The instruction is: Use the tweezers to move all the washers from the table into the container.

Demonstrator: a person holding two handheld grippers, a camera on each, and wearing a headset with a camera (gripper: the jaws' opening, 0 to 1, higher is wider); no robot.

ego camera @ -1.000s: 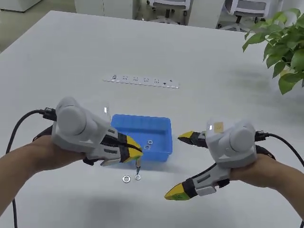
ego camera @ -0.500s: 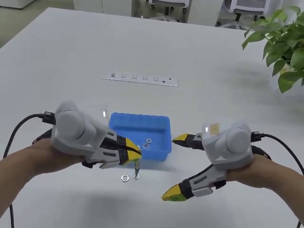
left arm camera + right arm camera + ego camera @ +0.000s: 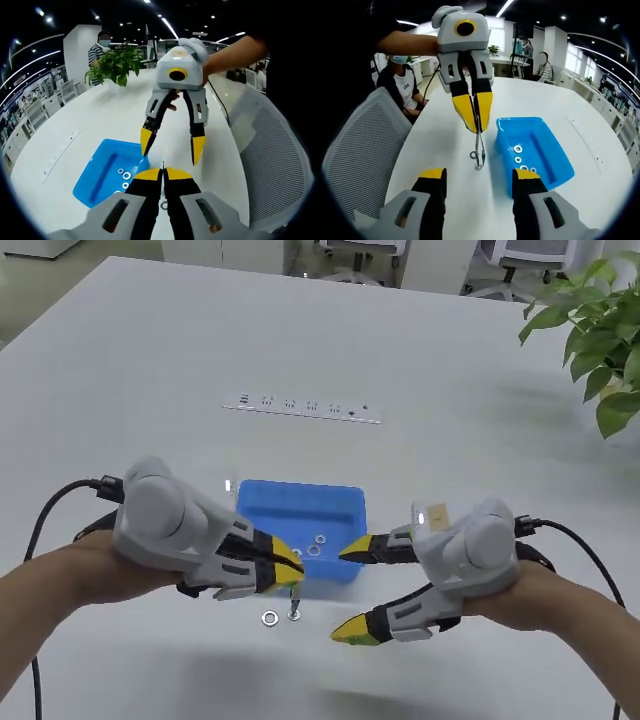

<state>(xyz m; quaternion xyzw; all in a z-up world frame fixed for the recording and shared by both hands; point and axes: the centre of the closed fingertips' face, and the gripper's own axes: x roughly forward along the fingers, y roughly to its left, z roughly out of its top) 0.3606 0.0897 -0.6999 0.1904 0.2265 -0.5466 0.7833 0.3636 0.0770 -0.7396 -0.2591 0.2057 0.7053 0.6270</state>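
The left gripper [image 3: 288, 568] is clamped shut on a pair of tweezers [image 3: 292, 592], which hang points-down from between its yellow-tipped jaws toward the white table [image 3: 450, 440]. A shallow blue container [image 3: 290, 510] sits on the table just beyond the tweezers. On its near side two rings lie close together on the bare surface: a left washer [image 3: 269, 618] and a right washer [image 3: 294, 614]. The tweezers' points stand at the right washer. In the right gripper view they seem to rest on or inside its ring [image 3: 479, 166], but whether they actually pinch it is too fine to tell. The left washer [image 3: 473, 155] lies just beside them.

A few washers [image 3: 318, 540] lie on the container's floor, toward its near right part; the right gripper view shows them in a loose cluster [image 3: 518, 160].

The right gripper [image 3: 342, 592] hangs just right of the tweezers with its jaws spread wide and nothing between them. Its tips point toward the left gripper, the farther one near the container's near right corner.

A white power strip [image 3: 300, 407] lies well beyond the container. A potted plant [image 3: 600, 350] stands at the table's far right, and a mesh chair [image 3: 275, 165] is beside the table.
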